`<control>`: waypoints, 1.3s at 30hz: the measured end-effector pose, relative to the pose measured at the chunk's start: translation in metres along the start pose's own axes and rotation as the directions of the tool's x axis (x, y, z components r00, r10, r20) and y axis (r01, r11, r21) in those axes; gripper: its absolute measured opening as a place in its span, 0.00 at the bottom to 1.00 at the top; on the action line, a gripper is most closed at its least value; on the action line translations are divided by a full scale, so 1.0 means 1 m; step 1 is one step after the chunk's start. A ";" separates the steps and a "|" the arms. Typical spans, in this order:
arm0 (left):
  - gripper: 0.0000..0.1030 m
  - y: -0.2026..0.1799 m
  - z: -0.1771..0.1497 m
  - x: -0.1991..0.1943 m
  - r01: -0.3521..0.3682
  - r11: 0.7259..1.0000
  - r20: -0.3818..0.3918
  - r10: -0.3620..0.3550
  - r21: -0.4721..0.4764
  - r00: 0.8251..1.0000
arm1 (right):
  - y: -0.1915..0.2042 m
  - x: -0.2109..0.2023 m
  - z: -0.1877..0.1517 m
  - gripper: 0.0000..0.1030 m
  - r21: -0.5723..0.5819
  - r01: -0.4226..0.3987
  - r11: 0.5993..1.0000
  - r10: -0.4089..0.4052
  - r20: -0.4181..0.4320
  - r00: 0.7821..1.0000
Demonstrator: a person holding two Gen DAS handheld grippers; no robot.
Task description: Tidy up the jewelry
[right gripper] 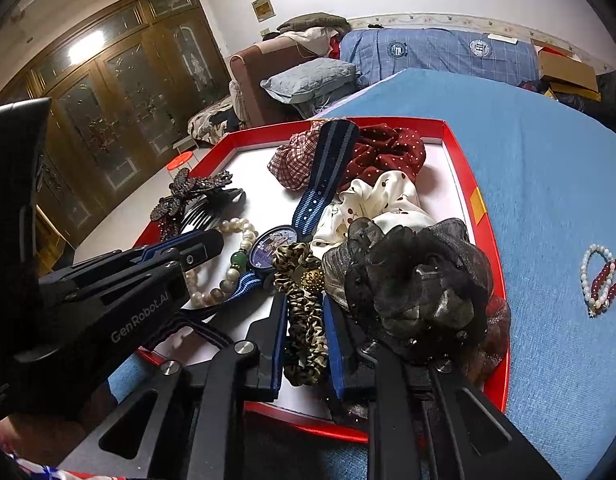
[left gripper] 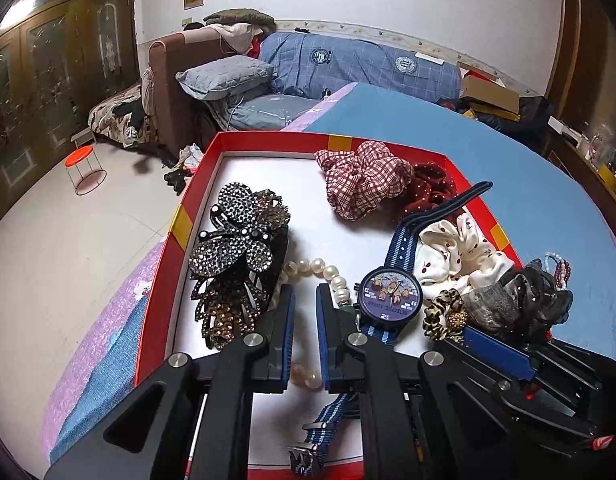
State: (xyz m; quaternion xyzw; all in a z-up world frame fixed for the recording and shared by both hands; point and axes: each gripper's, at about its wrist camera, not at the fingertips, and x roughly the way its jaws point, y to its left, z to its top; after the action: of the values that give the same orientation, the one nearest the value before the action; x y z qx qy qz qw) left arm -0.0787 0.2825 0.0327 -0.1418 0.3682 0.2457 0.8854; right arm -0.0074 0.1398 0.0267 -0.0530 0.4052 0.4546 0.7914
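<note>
A red-rimmed tray [left gripper: 176, 220] with a white floor holds the jewelry. My left gripper [left gripper: 306, 292] lies low over a pearl bracelet [left gripper: 327, 272], its jaws a narrow gap apart with nothing pinched; beads show under the gap. Beside it are a blue-strapped watch [left gripper: 389, 294] and rhinestone butterfly hair clips [left gripper: 232, 240]. My right gripper [right gripper: 305, 300] is shut on a leopard-print scrunchie [right gripper: 304, 320] that fills the gap between its pads, near the tray's front. The left gripper [right gripper: 212, 240] appears to its left.
Scrunchies crowd the tray's right side: black organza [right gripper: 419, 280], white spotted [right gripper: 379, 200], dark red dotted [right gripper: 387, 152], red plaid [left gripper: 359, 184]. Two bead bracelets [right gripper: 599, 280] lie on the blue table cover [right gripper: 547, 160] right of the tray. Floor and a sofa lie beyond.
</note>
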 end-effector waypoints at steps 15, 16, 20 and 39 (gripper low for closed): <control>0.33 0.001 -0.001 -0.004 -0.012 1.000 0.020 0.012 -0.013 1.000 | 0.004 -0.027 -0.014 0.38 -0.012 -0.033 0.999 0.033 0.049 0.998; 0.34 0.001 -0.002 -0.004 -0.012 1.000 0.021 0.012 -0.014 1.000 | 0.005 -0.028 -0.015 0.37 -0.015 -0.034 0.999 0.035 0.050 0.998; 0.40 0.000 -0.003 -0.006 -0.016 1.000 0.023 0.017 -0.016 1.000 | 0.009 -0.035 -0.019 0.37 -0.036 -0.027 0.999 0.030 0.064 0.997; 0.71 -0.003 -0.018 -0.011 -0.008 1.000 -0.024 0.007 -0.028 1.000 | 0.001 -0.054 -0.032 0.45 -0.005 -0.029 1.000 0.030 0.083 0.996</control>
State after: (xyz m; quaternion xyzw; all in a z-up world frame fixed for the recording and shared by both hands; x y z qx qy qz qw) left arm -0.0945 0.2679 0.0285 -0.1556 0.3760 0.2522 0.8779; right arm -0.0414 0.0898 0.0430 -0.0295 0.3718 0.4688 0.8007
